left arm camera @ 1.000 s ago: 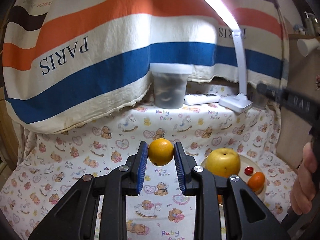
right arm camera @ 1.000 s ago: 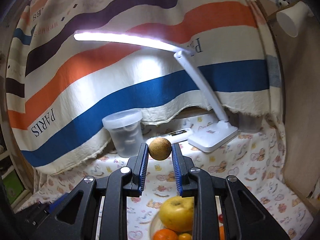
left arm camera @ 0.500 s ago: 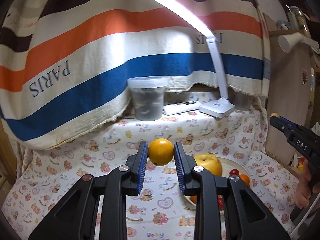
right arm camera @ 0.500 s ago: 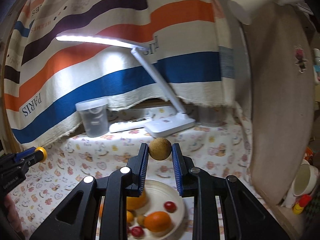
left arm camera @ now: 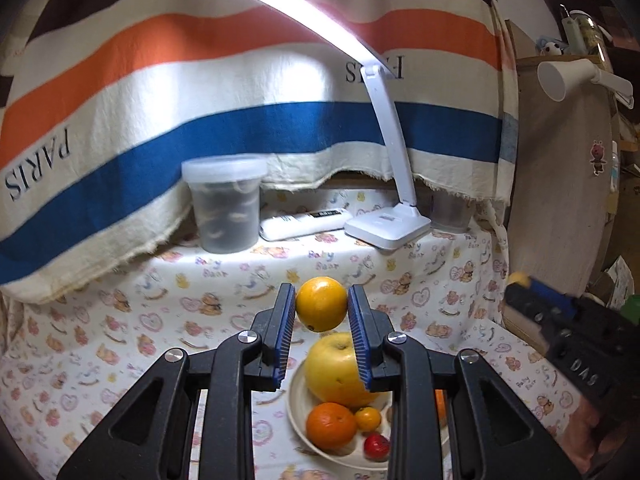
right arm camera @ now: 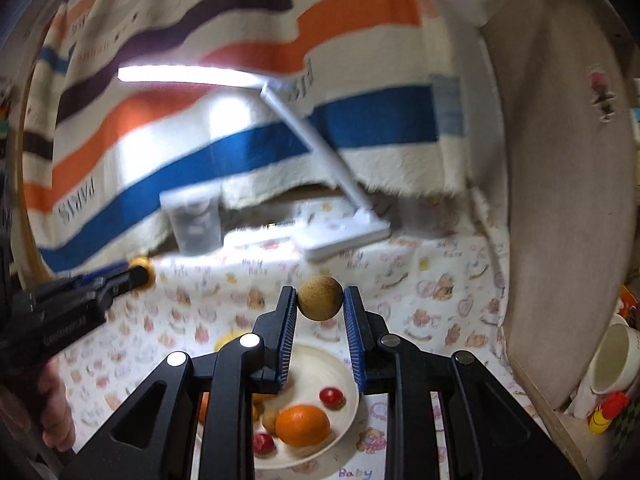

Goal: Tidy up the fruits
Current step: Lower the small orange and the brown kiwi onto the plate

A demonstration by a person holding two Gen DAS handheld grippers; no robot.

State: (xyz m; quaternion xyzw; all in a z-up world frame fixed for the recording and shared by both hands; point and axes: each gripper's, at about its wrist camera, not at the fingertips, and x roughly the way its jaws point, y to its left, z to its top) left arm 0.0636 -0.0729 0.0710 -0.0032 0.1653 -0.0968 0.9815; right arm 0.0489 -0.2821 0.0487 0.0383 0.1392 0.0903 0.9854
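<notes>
Two grippers, each clamped on a fruit above the plate (left arm camera: pixel 298 420). Left gripper (left arm camera: pixel 321 310): blue pads pinch a yellow-orange citrus (left arm camera: pixel 321 309) at the fingertips, jaws narrow, fruit held off the cloth. Right gripper (right arm camera: pixel 320 304): pads closed on a small brown round fruit (right arm camera: pixel 320 298), rough skin, also held in the air.

Plate sits on the bear-print tablecloth (left arm camera: pixel 120 320), directly under both grippers. On it in the left wrist view — a big yellow apple-like fruit (left arm camera: pixel 334 372), an orange (left arm camera: pixel 331 426) in front of it, a small orange citrus (left arm camera: pixel 368 419) just beside, a red cherry tomato (left arm camera: pixel 376 445) near the front rim. Right wrist view shows the same plate with bare space in the middle; that frame is blurred.

At the back of the table: lidded plastic tub (left arm camera: pixel 225 204), white remote (left arm camera: pixel 304 222), white desk lamp (left arm camera: pixel 387 226) lit, all in front of a striped PARIS cloth (left arm camera: pixel 160 92). The right gripper's body shows at the right edge of the left wrist view, with part of a hand below it.
</notes>
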